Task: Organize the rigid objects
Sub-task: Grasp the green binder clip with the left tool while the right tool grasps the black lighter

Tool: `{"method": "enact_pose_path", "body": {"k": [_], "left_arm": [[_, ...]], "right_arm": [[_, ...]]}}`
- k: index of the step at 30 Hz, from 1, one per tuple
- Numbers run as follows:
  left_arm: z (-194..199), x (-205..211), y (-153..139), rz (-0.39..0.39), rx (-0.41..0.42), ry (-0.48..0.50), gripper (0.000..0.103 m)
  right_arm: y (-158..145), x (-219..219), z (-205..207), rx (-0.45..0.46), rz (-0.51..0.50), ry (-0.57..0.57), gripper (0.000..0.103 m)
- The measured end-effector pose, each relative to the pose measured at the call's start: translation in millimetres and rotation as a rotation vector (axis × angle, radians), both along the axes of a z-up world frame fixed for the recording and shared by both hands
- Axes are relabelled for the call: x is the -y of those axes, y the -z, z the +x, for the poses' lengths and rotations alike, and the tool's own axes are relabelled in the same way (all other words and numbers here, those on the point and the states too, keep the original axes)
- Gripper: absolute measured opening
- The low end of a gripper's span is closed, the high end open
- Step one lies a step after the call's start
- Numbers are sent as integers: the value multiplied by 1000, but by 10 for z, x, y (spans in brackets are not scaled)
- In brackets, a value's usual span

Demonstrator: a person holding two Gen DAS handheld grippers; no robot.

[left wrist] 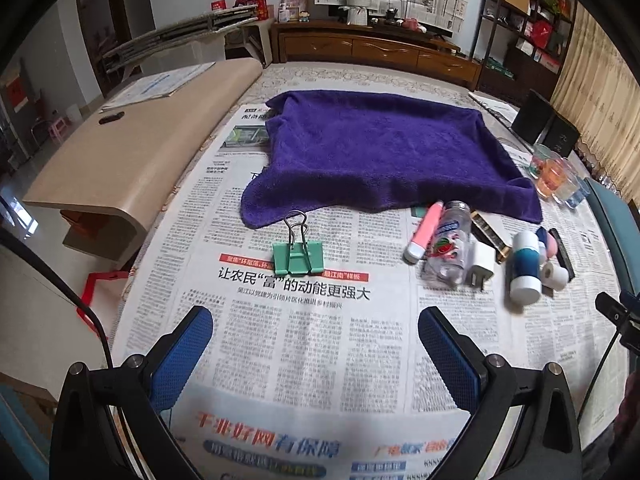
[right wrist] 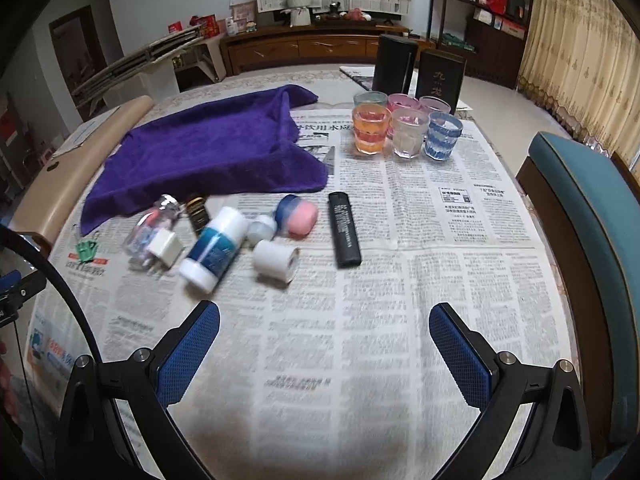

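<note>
Just short of the purple terry towel, a mint-green metal binder clip lies dead ahead of the left gripper, handles toward the towel. Both left and right gripper jaws gape wide, empty.

Ahead of my left gripper the newspaper lies bare up to 1 green binder clip. My right gripper has open paper before it; the black remote, white cap and blue-white bottle block beyond, 6 glasses farther back.
</note>
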State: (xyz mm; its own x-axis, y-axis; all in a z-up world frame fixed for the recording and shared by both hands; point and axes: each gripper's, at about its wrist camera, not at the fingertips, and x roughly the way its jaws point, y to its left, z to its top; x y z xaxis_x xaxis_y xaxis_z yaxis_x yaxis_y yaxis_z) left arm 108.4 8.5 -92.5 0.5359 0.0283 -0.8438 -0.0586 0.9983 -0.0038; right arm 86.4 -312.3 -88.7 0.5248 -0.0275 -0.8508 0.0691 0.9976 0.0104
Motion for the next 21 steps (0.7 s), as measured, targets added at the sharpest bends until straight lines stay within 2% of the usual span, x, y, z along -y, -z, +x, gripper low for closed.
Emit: {"method": "enact_pose_path", "body": {"k": [8, 12, 16, 21], "left_arm": [[291, -34, 314, -17, -21, -6, 101], [391, -36, 392, -3, -19, -1, 99], [477, -57, 470, -2, -25, -4, 97], [504, -106, 557, -9, -20, -14, 90]], "right_arm": [[323, 275, 509, -28, -62, -39, 102], [443, 365, 689, -48, -37, -54, 101], [582, 396, 853, -75, 4, -75, 89], [679, 350, 900, -65, 5, -93, 88]]}}
